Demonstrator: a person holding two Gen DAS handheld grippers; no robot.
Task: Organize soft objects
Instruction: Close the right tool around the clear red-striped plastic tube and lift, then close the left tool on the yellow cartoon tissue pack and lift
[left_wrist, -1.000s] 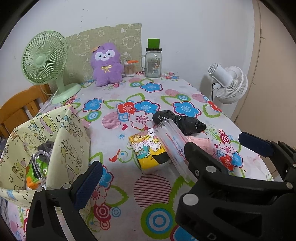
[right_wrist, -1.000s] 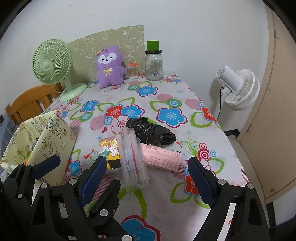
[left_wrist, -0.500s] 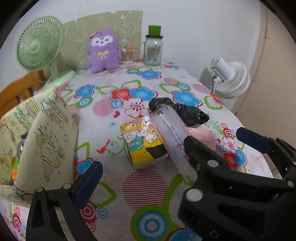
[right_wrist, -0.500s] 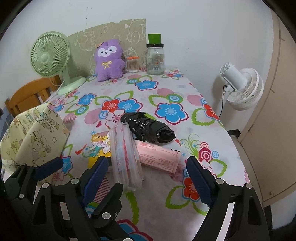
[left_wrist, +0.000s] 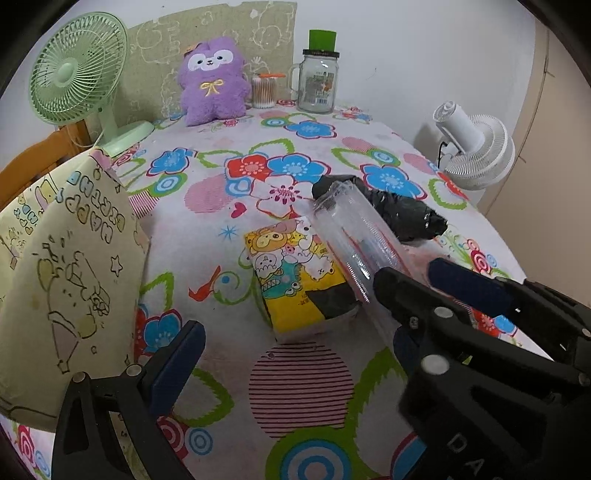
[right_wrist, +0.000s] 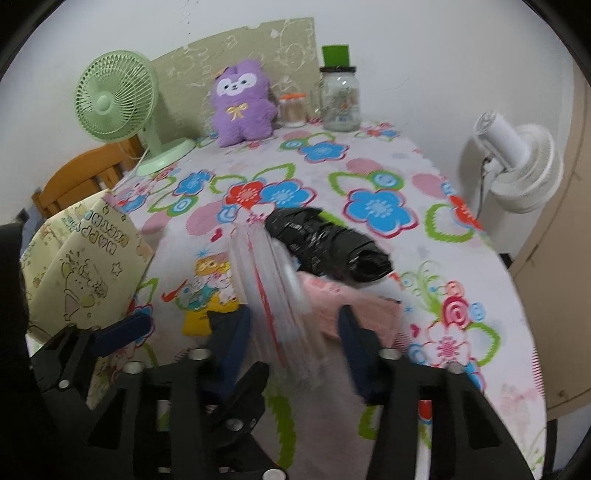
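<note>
At about nine o'clock of the flowered tablecloth (left_wrist: 229, 155) stands a pale yellow gift bag (left_wrist: 70, 258), with a green desk fan (left_wrist: 77, 74) behind it at ten o'clock. The left gripper (left_wrist: 295, 354) sits at six o'clock in its own view, jaws spread wide and grasping nothing; only one dark blue pad shows plainly there. In the middle of the cloth lies a cartoon-printed tissue pack (left_wrist: 299, 273), and touching its right edge runs a clear plastic roll (right_wrist: 273, 295) with red markings, pointing toward twelve o'clock. The right gripper (right_wrist: 295, 336) has just been closing, its pads now on either side of the roll's near end; blur hides whether they press it. Right of the roll lie a pink pack (right_wrist: 354, 310) and a black bundle (right_wrist: 325, 243). A purple plush (right_wrist: 240, 103) and a jar (right_wrist: 340, 99) stand at twelve o'clock.
</note>
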